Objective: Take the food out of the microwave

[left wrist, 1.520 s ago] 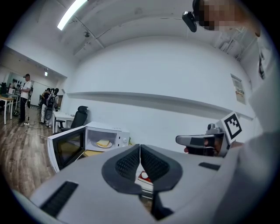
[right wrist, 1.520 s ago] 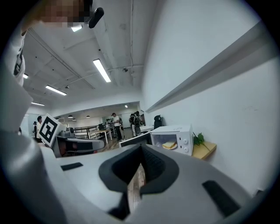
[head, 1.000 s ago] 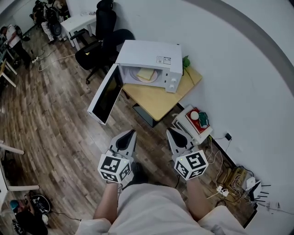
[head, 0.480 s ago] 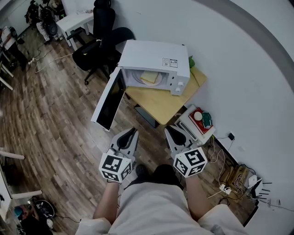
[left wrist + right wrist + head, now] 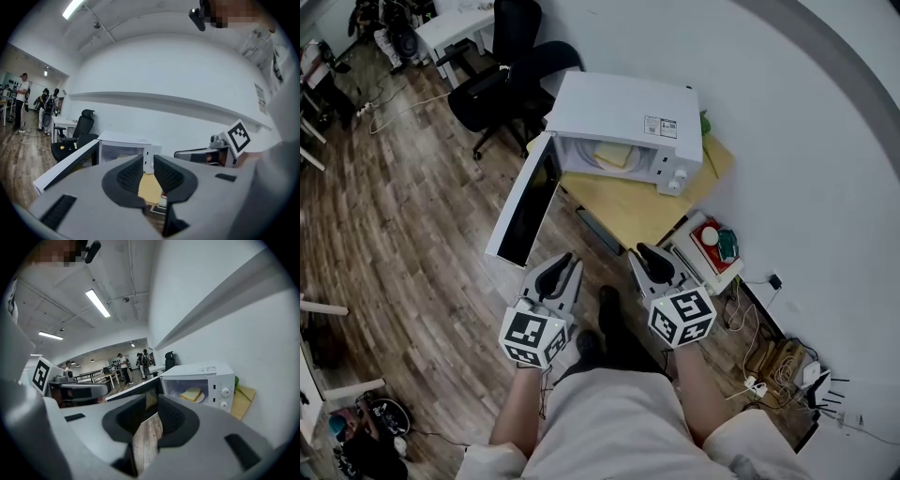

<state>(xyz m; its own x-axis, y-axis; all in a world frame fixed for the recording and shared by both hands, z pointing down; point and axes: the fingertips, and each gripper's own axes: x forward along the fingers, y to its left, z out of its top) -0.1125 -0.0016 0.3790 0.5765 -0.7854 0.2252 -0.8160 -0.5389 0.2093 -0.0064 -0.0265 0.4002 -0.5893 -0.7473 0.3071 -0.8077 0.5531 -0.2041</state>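
The food (image 5: pixel 617 155) is seen inside the microwave (image 5: pixel 628 112) at twelve o'clock. The left tongs (image 5: pixel 564 261) and right tongs (image 5: pixel 643 253) are held empty and narrowly parted, the right's jaws having just been opening. The open door (image 5: pixel 523 211) at ten o'clock could be clipped on approach.

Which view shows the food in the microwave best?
The right gripper view: it looks level into the open microwave at the yellow food inside. The head view catches only part of it under the roof; the left gripper view does not show it.
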